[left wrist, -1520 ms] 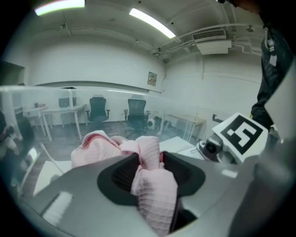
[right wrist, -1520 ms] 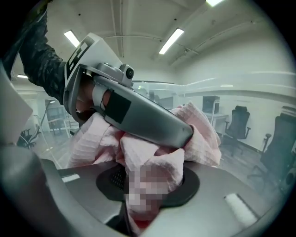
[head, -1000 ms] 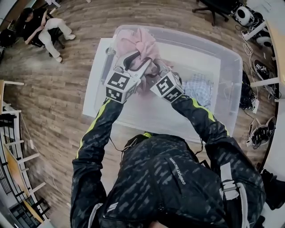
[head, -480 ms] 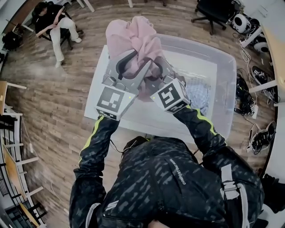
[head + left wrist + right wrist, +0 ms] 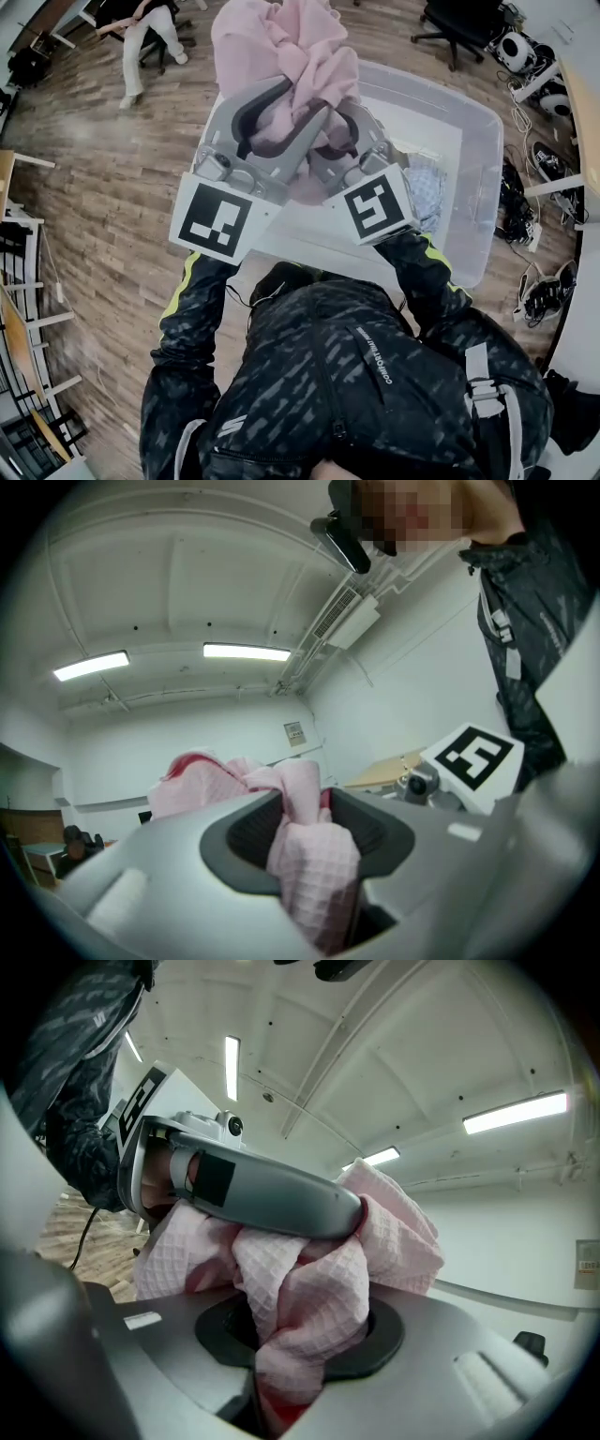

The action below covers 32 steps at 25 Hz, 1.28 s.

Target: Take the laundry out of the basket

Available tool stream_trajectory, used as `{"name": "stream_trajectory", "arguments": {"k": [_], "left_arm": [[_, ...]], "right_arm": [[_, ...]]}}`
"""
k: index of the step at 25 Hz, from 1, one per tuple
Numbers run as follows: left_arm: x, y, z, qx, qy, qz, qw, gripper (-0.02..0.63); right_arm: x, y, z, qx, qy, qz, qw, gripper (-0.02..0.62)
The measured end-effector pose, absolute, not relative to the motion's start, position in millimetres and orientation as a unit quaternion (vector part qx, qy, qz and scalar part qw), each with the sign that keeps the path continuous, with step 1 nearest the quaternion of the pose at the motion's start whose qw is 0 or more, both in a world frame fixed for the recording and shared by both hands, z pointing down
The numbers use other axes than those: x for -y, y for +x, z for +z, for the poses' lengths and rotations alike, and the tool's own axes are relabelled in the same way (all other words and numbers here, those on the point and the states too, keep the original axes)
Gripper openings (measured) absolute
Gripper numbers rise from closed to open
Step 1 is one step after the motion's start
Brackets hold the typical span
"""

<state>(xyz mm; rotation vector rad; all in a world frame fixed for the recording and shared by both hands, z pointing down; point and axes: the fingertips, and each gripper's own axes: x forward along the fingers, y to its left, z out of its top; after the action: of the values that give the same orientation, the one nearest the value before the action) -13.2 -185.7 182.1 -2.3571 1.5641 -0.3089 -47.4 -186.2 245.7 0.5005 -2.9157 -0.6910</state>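
Observation:
A pink waffle-weave cloth (image 5: pixel 286 56) is bunched up high over the clear plastic basket (image 5: pixel 473 159). My left gripper (image 5: pixel 281 117) is shut on it, and the cloth (image 5: pixel 305 855) fills the gap between its jaws. My right gripper (image 5: pixel 342 141) is shut on the same cloth (image 5: pixel 309 1307), close beside the left one. Both grippers point level, near the camera. A blue checked garment (image 5: pixel 422 192) lies in the basket's right part.
The basket stands on a white table (image 5: pixel 202 155) over a wooden floor. A person sits on a chair (image 5: pixel 141 23) at the upper left. An office chair (image 5: pixel 459 23) and cables with gear (image 5: pixel 539 281) lie along the right side.
Both grippers have risen together with the pink cloth, out of the basket and toward the camera. The cloth now hangs well above the basket rim.

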Motion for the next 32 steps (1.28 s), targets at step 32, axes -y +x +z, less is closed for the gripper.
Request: {"name": "stream_trajectory", "arguments": {"k": [32], "left_arm": [[92.1, -212.9, 100.7, -0.433, -0.864, -0.020, 0.256, 0.155]], "right_arm": [[115.3, -241.0, 165.0, 0.907, 0.293, -0.291, 0.077, 0.135]]}}
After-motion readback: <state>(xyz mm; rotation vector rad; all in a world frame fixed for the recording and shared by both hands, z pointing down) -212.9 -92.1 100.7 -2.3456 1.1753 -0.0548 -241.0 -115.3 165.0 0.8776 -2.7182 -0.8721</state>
